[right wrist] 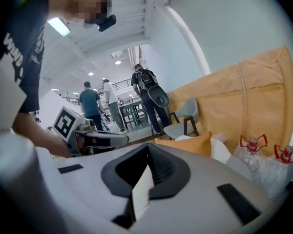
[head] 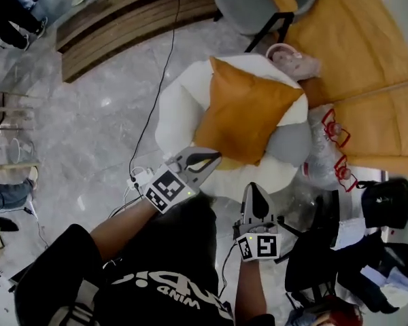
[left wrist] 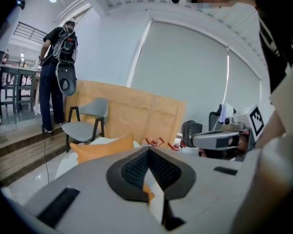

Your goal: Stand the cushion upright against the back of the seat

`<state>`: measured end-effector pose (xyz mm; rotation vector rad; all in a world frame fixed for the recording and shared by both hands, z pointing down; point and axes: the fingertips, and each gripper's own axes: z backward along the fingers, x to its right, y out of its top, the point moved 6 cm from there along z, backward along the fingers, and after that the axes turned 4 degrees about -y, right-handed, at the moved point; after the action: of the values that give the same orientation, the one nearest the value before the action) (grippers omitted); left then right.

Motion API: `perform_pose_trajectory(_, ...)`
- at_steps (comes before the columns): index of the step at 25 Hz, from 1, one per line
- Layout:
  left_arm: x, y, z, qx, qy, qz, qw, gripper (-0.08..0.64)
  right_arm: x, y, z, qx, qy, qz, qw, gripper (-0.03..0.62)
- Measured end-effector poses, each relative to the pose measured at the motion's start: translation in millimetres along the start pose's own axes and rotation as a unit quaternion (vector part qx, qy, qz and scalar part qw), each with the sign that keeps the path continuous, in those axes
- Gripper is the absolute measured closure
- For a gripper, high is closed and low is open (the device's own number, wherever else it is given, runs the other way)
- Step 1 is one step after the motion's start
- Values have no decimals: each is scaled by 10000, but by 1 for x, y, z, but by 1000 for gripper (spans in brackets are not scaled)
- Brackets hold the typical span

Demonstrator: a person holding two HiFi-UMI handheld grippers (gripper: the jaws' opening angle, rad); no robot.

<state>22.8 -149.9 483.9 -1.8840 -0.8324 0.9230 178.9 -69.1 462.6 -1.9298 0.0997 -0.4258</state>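
Note:
An orange cushion (head: 248, 111) rests on a white rounded seat (head: 179, 107), its upper part over the seat's far rim. It also shows in the left gripper view as the cushion (left wrist: 105, 147) and in the right gripper view as the cushion (right wrist: 190, 143). My left gripper (head: 214, 157) is shut and empty, its tips near the cushion's near left edge in the head view. My right gripper (head: 253, 187) is also shut and holds nothing, nearer to me in front of the seat. Each gripper view shows its own jaws closed together, the left gripper (left wrist: 147, 149) and the right gripper (right wrist: 147, 145), with both held above the seat.
A grey cushion (head: 289, 143) lies on the seat's right. A grey chair (head: 258, 5) and orange boards (head: 353, 32) stand behind. Red-capped bottles (head: 330, 148) and black bags (head: 387, 202) sit at the right. A cable (head: 160, 80) crosses the floor. A person (left wrist: 58, 77) stands at the left.

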Motion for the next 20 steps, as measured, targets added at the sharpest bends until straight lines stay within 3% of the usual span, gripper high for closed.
perform_pose_trajectory(10,95,92,95,480,-256,-220,9983,554,-65,76,102,584,144,-235,9979,572)
perform_pose_trajectory(16,139,114,133,772,-438,-371,9954,554,-100,90,131,799,314,-133,9962,571)
perform_pose_trajectory(20,146,117,145,952,-398,-414,9938,554,-110,98,133,929,396,-42,9949,572)
